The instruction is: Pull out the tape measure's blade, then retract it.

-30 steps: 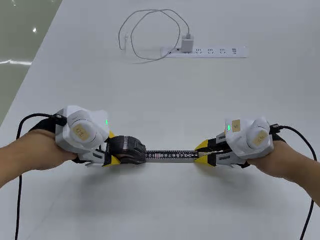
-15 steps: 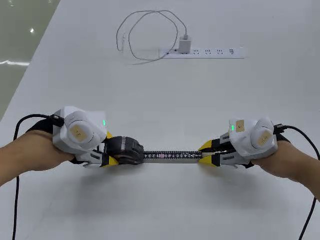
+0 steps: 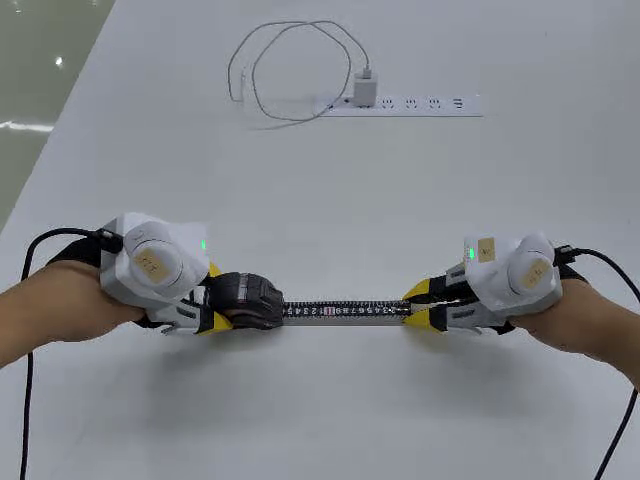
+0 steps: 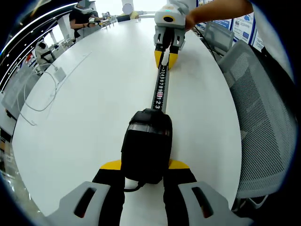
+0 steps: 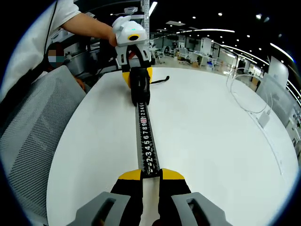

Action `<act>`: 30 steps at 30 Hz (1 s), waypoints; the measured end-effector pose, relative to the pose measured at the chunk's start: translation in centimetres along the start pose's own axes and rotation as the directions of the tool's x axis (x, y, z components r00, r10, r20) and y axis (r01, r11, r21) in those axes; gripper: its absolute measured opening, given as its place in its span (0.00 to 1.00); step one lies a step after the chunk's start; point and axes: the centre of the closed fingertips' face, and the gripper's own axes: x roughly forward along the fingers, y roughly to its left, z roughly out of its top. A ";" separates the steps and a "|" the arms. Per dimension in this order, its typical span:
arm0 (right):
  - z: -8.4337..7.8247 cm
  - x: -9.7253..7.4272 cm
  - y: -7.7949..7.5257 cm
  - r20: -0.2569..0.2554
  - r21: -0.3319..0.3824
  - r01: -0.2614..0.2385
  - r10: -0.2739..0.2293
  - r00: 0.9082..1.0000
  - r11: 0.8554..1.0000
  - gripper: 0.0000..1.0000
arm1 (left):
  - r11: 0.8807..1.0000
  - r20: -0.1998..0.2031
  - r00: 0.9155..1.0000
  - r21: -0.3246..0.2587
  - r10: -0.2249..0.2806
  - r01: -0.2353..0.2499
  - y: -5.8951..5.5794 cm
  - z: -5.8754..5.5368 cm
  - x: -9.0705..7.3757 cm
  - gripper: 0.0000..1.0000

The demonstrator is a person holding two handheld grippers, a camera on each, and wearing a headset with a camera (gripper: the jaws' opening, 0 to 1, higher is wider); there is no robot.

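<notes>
A black tape measure case [image 3: 247, 301] lies on the white table, and my left gripper [image 3: 219, 309] is shut on it. In the left gripper view the case [image 4: 146, 145] sits between the yellow-tipped jaws. The blade [image 3: 345, 310], dark with printed numbers, stretches right from the case to my right gripper [image 3: 418, 306], which is shut on the blade's end. In the right gripper view the blade [image 5: 146, 141] runs from the jaws [image 5: 150, 176] away to the case [image 5: 140, 86] held by the other gripper.
A white power strip [image 3: 405, 104] with a plugged charger [image 3: 362, 90] and a looped white cable [image 3: 285, 60] lies at the table's far side. The table's left edge [image 3: 55, 125] borders a green floor. Grey mesh chairs [image 4: 263, 108] stand beside the table.
The two grippers have moved apart: the left one slightly left with the case, the right one further right, and more of the blade is out.
</notes>
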 end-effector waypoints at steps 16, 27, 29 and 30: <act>-1.3 -0.9 -0.3 -0.022 0.000 0.004 -0.004 1.000 1.000 0.07 | 1.000 0.001 1.000 0.004 0.002 -0.002 0.0 0.1 0.0 0.26; -1.8 -1.6 -0.2 -0.035 0.002 0.007 -0.006 0.999 1.000 0.07 | 1.000 0.001 1.000 0.004 0.002 -0.002 -0.2 0.2 -0.1 0.26; -1.9 -1.7 -0.2 -0.037 0.002 0.006 -0.006 0.999 1.000 0.07 | 1.000 0.001 1.000 0.003 0.002 -0.002 -0.2 0.2 -0.1 0.26; -2.0 -1.8 -0.2 -0.039 0.002 0.007 -0.007 0.999 1.000 0.07 | 1.000 0.001 1.000 0.003 0.002 -0.002 -0.2 0.2 -0.1 0.26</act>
